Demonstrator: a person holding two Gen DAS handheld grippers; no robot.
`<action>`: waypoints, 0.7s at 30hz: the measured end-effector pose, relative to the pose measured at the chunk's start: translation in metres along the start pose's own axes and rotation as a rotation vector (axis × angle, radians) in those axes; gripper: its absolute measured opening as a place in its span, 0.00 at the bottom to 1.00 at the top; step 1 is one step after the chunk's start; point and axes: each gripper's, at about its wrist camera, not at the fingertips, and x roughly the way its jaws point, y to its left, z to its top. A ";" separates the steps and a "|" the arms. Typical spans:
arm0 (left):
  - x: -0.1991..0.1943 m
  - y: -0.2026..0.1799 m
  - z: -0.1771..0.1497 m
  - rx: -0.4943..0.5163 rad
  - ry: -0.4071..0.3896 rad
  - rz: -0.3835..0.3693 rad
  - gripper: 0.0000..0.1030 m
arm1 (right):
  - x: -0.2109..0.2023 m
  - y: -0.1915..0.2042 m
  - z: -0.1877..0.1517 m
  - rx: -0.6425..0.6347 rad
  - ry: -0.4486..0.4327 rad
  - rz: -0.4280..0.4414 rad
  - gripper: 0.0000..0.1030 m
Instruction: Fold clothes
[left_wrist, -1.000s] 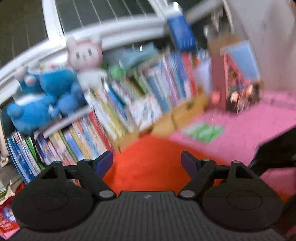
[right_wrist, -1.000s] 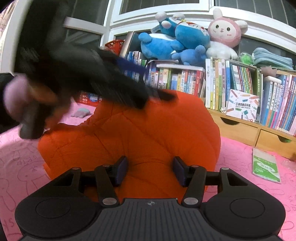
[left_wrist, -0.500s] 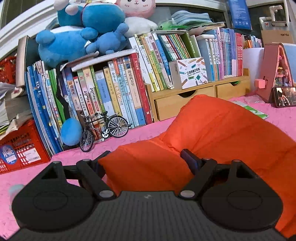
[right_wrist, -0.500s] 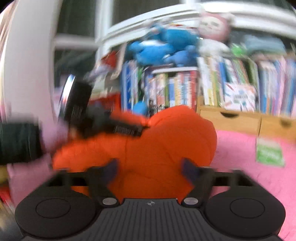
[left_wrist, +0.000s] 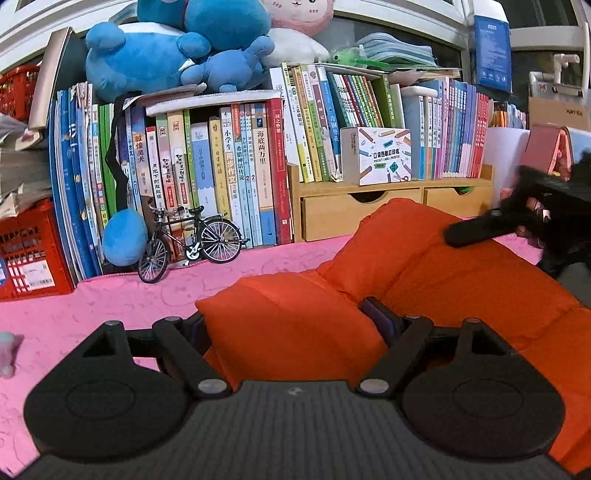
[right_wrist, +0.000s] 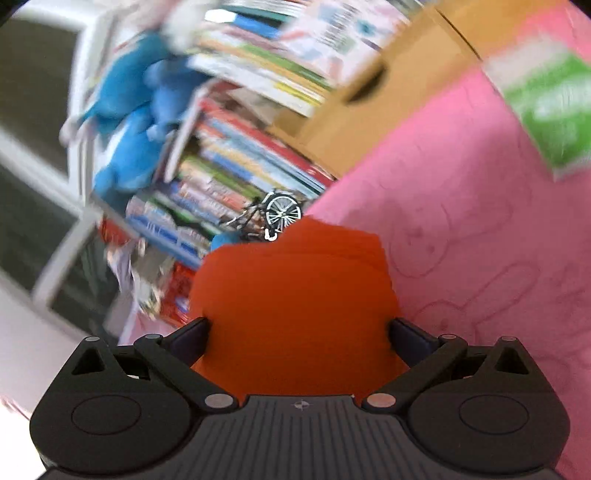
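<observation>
The pink cloth (left_wrist: 110, 299) covers your desk, and the puffy orange jacket (left_wrist: 461, 280) lies across its middle and right, in front of the row of books (left_wrist: 229, 162). A second ago your left view was tilted and smeared; now it sits level and sharp, with the toy bicycle (left_wrist: 188, 240) standing clear against the books. Your left tongs (left_wrist: 291, 325) have come down around a thick fold at the jacket's near end; both pads sit against the padding, so they are grasping the jacket. Your right view has gone the other way, from level to strongly rolled and blurred. Your right tongs (right_wrist: 299, 332), which stood narrower a second ago, spread wide and are now closing, with a bulge of jacket between them filling the gap.
</observation>
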 end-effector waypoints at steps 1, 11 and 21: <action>0.000 0.000 -0.001 -0.007 -0.001 0.000 0.80 | 0.000 -0.002 0.000 0.001 -0.003 -0.001 0.89; 0.007 -0.002 -0.008 -0.043 -0.005 0.007 0.80 | 0.002 -0.012 -0.006 -0.034 -0.062 -0.037 0.59; 0.007 -0.005 -0.009 -0.031 -0.006 0.026 0.80 | -0.017 0.013 0.002 -0.175 -0.257 -0.147 0.38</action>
